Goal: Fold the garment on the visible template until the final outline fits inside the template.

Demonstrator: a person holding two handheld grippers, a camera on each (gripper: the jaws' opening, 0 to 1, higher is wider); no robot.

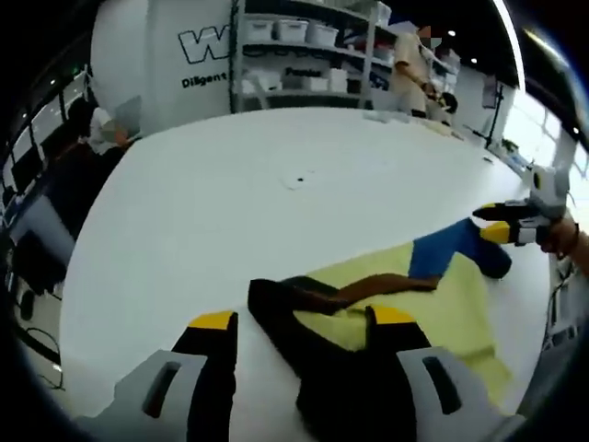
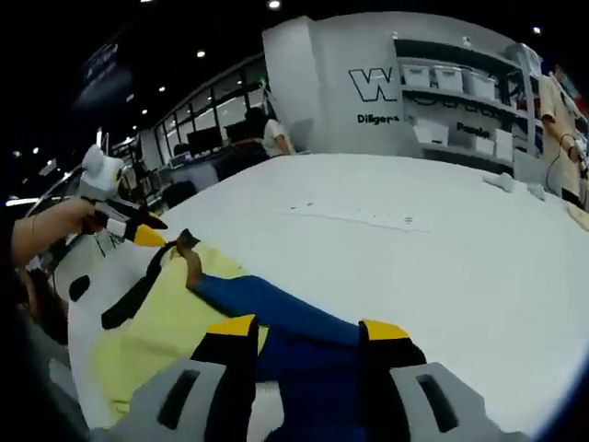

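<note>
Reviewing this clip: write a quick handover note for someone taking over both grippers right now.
Left gripper: open, jaws astride the garment's black end.
Right gripper: open, over the blue end.
Garment lies spread lengthwise on the white table: yellow body, black and brown strips, blue part.
Done: no fold visible yet. No template outline is discernible.
Left: grasp both ends, fold, check the outline.

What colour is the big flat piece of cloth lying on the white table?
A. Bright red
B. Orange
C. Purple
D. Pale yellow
D: the wide cloth spread on the white table is pale yellow, with a blue part and a black part of the garment lying on it, seen in both gripper views.
</note>
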